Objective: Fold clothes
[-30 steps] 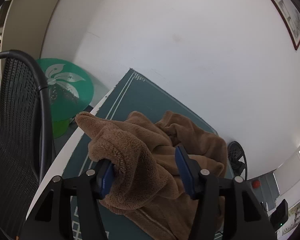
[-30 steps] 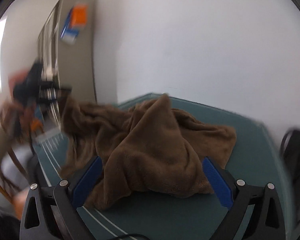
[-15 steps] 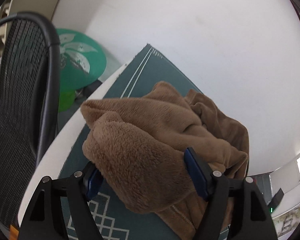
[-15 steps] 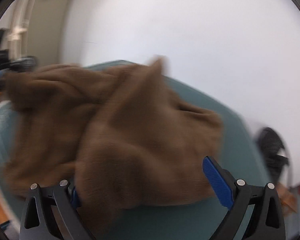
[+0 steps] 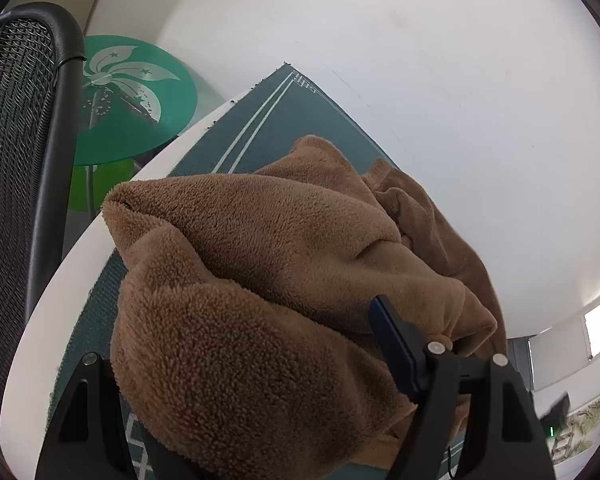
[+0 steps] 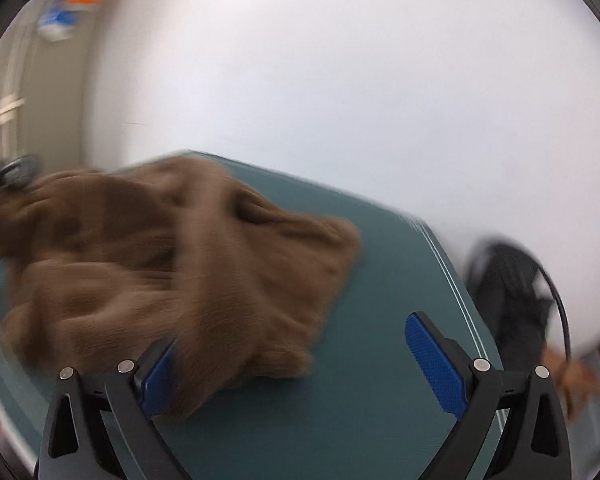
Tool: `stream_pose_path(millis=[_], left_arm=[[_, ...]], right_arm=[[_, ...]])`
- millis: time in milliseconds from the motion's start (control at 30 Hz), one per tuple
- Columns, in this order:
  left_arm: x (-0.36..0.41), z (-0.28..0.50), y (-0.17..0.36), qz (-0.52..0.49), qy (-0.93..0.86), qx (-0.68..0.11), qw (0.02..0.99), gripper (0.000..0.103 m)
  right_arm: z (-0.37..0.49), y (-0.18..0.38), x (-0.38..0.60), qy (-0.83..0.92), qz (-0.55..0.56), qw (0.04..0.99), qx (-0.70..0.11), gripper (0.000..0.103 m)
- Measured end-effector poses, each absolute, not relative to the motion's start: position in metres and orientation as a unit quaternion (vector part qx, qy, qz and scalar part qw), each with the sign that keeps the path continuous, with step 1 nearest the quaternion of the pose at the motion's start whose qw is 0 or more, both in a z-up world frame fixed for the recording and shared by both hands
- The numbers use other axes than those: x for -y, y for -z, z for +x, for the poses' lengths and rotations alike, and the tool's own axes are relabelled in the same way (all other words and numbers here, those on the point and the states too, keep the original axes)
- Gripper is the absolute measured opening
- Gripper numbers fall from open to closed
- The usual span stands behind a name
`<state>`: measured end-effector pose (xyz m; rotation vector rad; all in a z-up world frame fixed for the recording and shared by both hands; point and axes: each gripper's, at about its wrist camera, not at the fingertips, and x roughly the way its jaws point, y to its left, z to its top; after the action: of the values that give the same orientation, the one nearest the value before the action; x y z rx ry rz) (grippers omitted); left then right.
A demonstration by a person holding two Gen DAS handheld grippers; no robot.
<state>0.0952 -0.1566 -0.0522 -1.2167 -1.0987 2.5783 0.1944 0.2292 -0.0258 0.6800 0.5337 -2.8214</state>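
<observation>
My landmark is the dark green mat w/ white stripe lines [image 5: 268, 128] spread over a white rounded table [image 5: 60, 276]. Left of the mat, off the table edge, I see a black mesh chair back [image 5: 16, 168], then a round green translucent disc w/ a white flower emblem [image 5: 136, 96]. On the mat lies the brown fuzzy fleece garment [image 5: 284, 240], bunched in a heap. My left gripper [image 5: 256, 364] has a thick fold of it filling the gap between its fingers; only the blue-padded finger [image 5: 392, 356] on the right side shows, the other is buried under fleece, so it's pinching the garment. Right wrist view is blurred: same garment [image 6: 172, 268] sits on the left part of the mat [image 6: 380, 320], the mat's right part bare. My right gripper [image 6: 304, 364] is spread wide; its left-side blue pad [image 6: 156, 376] is at the fleece hem, can't tell if touching, the other pad [image 6: 436, 364] over bare mat. Right of the mat, a dark blurred object w/ a black hoop [image 6: 516, 292], can't tell what.
</observation>
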Motion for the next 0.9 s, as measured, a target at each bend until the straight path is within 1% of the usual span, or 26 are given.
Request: stream_pose_path(millis=[167,300,400,600,733,867,900], left_arm=[[0.16,0.095,0.052,-0.399,-0.844,0.357,0.042,0.08],[0.163,0.095,0.052,-0.401,-0.844,0.354,0.044,0.08],[0.165,0.095,0.052,-0.402,-0.844,0.352,0.045,0.08],[0.179,0.098,0.058,-0.399,-0.841,0.364,0.042,0.08],[0.193,0.097,0.068,-0.402,-0.833,0.378,0.034,0.08],[0.198,0.092,0.071,-0.399,-0.83,0.388,0.04,0.08],[0.197,0.09,0.071,-0.399,-0.83,0.386,0.04,0.08]], right_arm=[[0.243,0.026,-0.179,0.904,0.185,0.236,-0.304,0.102],[0.245,0.047,-0.153,0.855,0.202,0.297,-0.374,0.102],[0.227,0.058,-0.14,0.831,0.219,0.312,-0.405,0.102],[0.185,0.085,-0.131,0.758,0.312,0.373,-0.435,0.102],[0.18,0.086,-0.133,0.74,0.349,0.403,-0.41,0.102],[0.185,0.085,-0.131,0.749,0.349,0.394,-0.402,0.102],[0.185,0.085,-0.13,0.757,0.349,0.385,-0.397,0.099]])
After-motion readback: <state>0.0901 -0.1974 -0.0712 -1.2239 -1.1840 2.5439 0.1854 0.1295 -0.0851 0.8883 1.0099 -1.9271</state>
